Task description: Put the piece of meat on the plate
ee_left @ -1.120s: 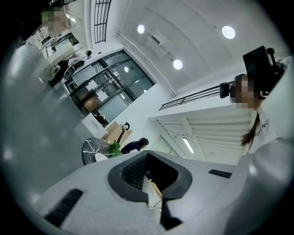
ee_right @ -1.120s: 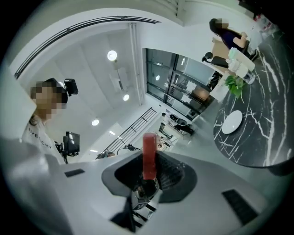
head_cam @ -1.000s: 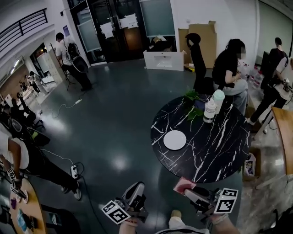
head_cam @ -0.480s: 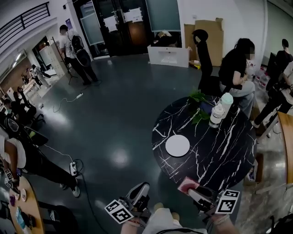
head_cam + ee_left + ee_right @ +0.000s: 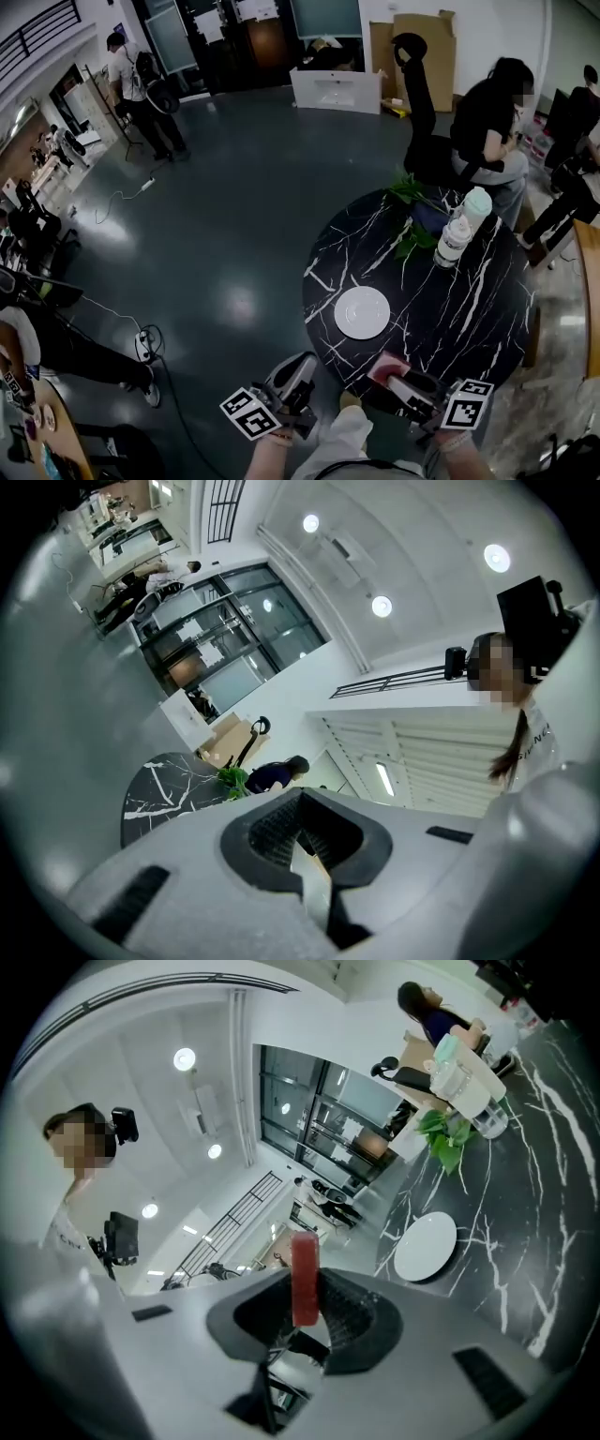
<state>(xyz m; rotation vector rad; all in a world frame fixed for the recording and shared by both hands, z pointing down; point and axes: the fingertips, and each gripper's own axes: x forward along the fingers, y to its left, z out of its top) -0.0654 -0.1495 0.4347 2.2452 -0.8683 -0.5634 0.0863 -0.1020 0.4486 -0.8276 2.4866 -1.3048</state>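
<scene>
Now, right gripper [image 5: 397, 377]: clenched on flat red piece of meat [image 5: 305, 1279], by near rim of round black marble table [image 5: 459, 314].
Left gripper [image 5: 298, 371]: narrowly parted, empty.
Round white plate [image 5: 362, 312]: on table, apart from meat.

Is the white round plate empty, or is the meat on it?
Empty: the white round plate is bare; the red piece of meat is clamped in the right hand-held gripper.
</scene>
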